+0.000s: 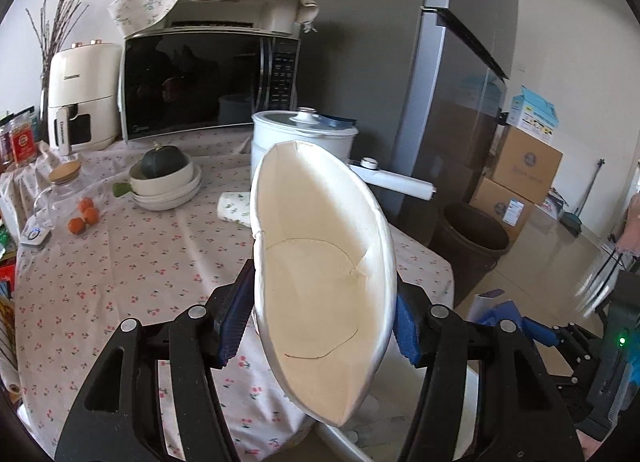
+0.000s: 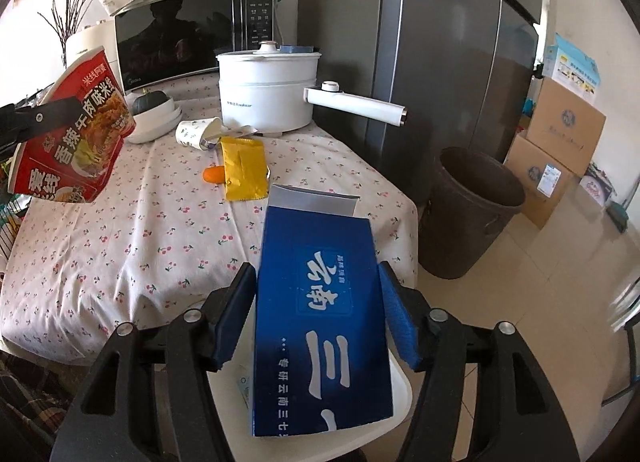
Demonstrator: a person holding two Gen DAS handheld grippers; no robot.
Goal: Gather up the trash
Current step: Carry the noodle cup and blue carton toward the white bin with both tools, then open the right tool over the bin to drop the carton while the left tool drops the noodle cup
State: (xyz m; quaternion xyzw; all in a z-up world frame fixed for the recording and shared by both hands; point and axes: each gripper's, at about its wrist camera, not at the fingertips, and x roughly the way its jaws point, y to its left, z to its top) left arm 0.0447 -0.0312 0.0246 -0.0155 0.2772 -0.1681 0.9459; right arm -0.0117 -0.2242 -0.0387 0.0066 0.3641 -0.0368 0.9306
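1. My left gripper (image 1: 320, 326) is clamped on a squashed paper noodle bowl (image 1: 320, 262). Both blue pads press its sides, and the rim is bent into a narrow oval with the white inside facing me.
2. From my right-wrist view the same bowl (image 2: 76, 130) shows its red printed outside, held up over the left part of the table.
3. My right gripper (image 2: 316, 318) has a blue carton (image 2: 320, 326) between its fingers. The right pad meets the carton's edge; the left pad looks just beside it, and I cannot tell whether it presses. No earlier view is at hand, so I say only that the carton sits between half-spread jaws.
4. The carton's grey open flap points toward the far side of the table.
5. Trash lying on the flowered tablecloth (image 2: 120, 230): one yellow sachet (image 2: 244, 170), one tipped paper cup (image 2: 198, 134), one small orange piece (image 2: 213, 174) touching the sachet's left edge.
6. One dark brown bin (image 2: 472, 214) stands on the floor just beside the table's right corner, open at the top.
7. Also counted: one white electric pot (image 2: 268, 94) with a long handle, one microwave (image 2: 180, 42), one stack of cream bowls (image 1: 168, 186) with a dark squash on top, three little orange fruits (image 1: 84, 218), two cardboard boxes (image 2: 560, 134) stacked near the fridge (image 2: 440, 42).
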